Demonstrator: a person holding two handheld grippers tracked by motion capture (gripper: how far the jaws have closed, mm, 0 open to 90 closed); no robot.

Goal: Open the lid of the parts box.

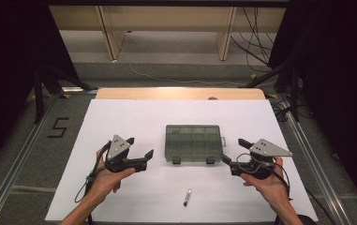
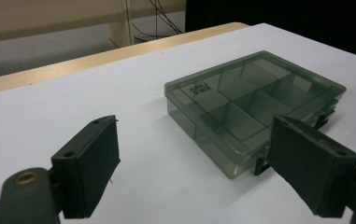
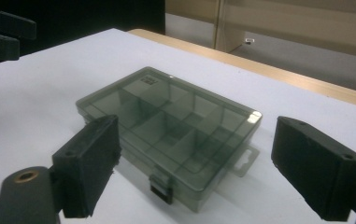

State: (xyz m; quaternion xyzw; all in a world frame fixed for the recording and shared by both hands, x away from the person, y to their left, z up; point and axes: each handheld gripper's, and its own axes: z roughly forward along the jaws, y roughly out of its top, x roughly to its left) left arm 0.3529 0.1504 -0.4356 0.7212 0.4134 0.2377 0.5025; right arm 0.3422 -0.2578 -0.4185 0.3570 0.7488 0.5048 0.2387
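So, left side first: the person's left hand (image 1: 105, 180) held the left gripper (image 1: 141, 146) just above the white table cover (image 1: 120, 117), a little way left of the box. Its jaws were spread wide apart with nothing between them, and its grey three-cornered plate sat on top, cable trailing back down past the wrist. In the left gripper view the two black pads (image 2: 91, 165) stood far apart, and the box lay ahead and to the right, not touched by either one.

Middle of the table: a smoky translucent compartment box (image 1: 193, 143), lid shut, lying flat on the white cover. You could see the dividers through the lid, and two dark latches (image 1: 176, 161) sat on the edge nearest the person. The right end had a little hang tab (image 3: 246, 161). A small label was on the lid at one corner, too small to read properly. Closer to the person, well clear of the box, lay a small pen-like tool (image 1: 187, 197) with a dark tip; hard to tell exactly what it was.

Right side: the right hand (image 1: 267, 183) held the right gripper (image 1: 232, 151) near the box's right end, just beside it but apart. Its jaws were wide open too, gripping nothing. In the right gripper view the box sat between and beyond the pads (image 3: 89, 165), latches facing the camera.
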